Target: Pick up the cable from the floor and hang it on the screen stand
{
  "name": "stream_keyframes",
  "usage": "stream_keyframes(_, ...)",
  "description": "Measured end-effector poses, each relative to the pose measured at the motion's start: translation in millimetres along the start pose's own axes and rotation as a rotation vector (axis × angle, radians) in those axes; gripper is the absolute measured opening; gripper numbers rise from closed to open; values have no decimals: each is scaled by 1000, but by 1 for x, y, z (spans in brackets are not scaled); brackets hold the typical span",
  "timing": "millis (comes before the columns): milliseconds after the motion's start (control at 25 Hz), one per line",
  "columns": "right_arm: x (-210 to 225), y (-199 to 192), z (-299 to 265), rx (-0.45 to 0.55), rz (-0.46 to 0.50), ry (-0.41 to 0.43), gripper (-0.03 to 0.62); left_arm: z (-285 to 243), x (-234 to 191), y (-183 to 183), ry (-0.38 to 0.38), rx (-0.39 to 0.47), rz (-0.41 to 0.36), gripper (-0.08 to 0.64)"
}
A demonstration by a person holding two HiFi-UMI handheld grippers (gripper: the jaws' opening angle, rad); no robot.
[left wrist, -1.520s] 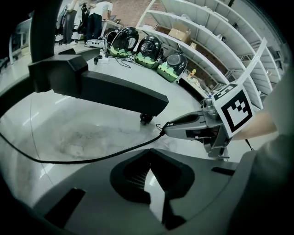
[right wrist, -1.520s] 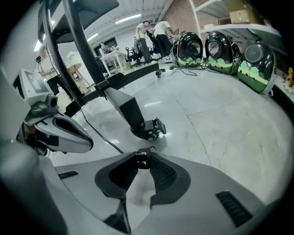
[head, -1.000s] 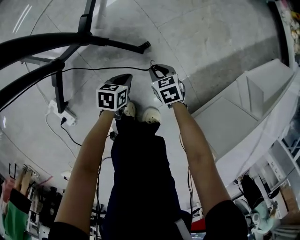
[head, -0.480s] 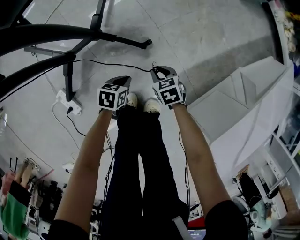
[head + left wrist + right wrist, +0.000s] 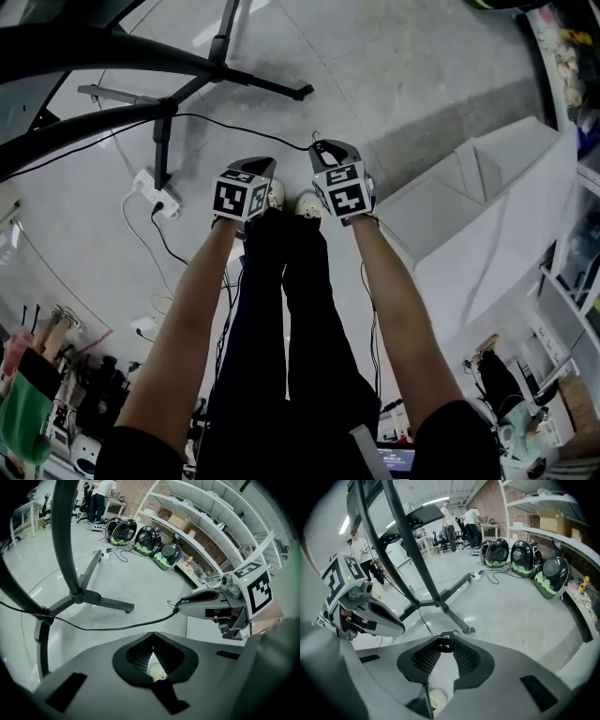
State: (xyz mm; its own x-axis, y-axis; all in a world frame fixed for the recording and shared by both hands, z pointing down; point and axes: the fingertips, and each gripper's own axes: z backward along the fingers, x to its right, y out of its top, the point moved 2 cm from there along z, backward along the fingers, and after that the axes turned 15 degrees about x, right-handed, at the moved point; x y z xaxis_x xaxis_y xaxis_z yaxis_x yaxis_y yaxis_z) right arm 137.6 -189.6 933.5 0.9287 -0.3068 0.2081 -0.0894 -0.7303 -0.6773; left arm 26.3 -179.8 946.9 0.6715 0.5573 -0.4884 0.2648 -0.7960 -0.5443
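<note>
A thin black cable (image 5: 234, 127) runs from my right gripper (image 5: 322, 145) leftward over the grey floor toward the black screen stand (image 5: 251, 85). In the right gripper view the jaws are shut on the cable's black plug (image 5: 446, 641) at their tips, and the stand's (image 5: 423, 576) legs rise just ahead. My left gripper (image 5: 256, 166) hangs beside the right one, shut with nothing in it. The left gripper view shows the right gripper (image 5: 180, 607) with the cable (image 5: 117, 628) sagging from its tip toward the stand's post (image 5: 68, 550).
A white power strip (image 5: 154, 187) with plugged leads lies left of the person's feet. White boxes (image 5: 469, 202) stand close on the right. Round black-and-green helmets (image 5: 143, 538) sit along shelving (image 5: 206, 531) further off. People (image 5: 470, 520) stand at desks in the background.
The view has swung, so the stand's legs and power strip sit further right and lower. Both grippers keep side by side; the right one still holds the cable.
</note>
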Motion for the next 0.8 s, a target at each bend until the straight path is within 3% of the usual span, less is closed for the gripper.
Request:
stream_keyframes(160,-12,14,28,8,-16,-19,98,24,20,12,1,5,5,8)
stream_keyframes(560,-43,62,84,60,-32,-18,98,86,54,36,-14,-1,-76,8)
stream_keyframes(800,-56,90,116,90,0,-13,98,116,66,56,24,45,-10,8)
